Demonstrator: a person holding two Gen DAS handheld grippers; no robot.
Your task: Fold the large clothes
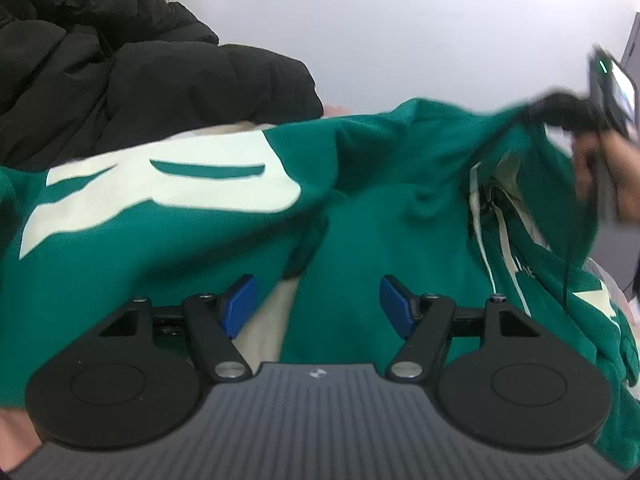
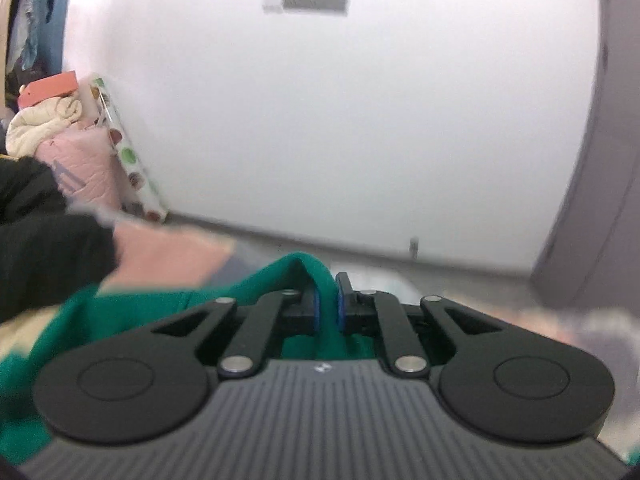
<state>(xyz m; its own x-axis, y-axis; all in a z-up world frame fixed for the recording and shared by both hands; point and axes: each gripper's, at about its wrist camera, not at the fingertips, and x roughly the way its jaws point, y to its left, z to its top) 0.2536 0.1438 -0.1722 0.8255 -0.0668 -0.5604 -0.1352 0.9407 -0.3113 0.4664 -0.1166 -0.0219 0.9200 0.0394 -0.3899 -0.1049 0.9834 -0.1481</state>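
Right tool [image 2: 328, 308] clamps thin fold of green hoodie [image 1: 360, 208]; left tool [image 1: 318, 306] spread, empty. Risk: fold slips out under lift.

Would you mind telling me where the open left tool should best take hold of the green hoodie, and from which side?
Probably the green edge lying just ahead of the left tool, where the hoodie folds over the cream surface. Come straight forward and slightly down, one pad over and one under that edge: it is thin, free and already lies between the open pads. The right tool already pinches a raised fold.
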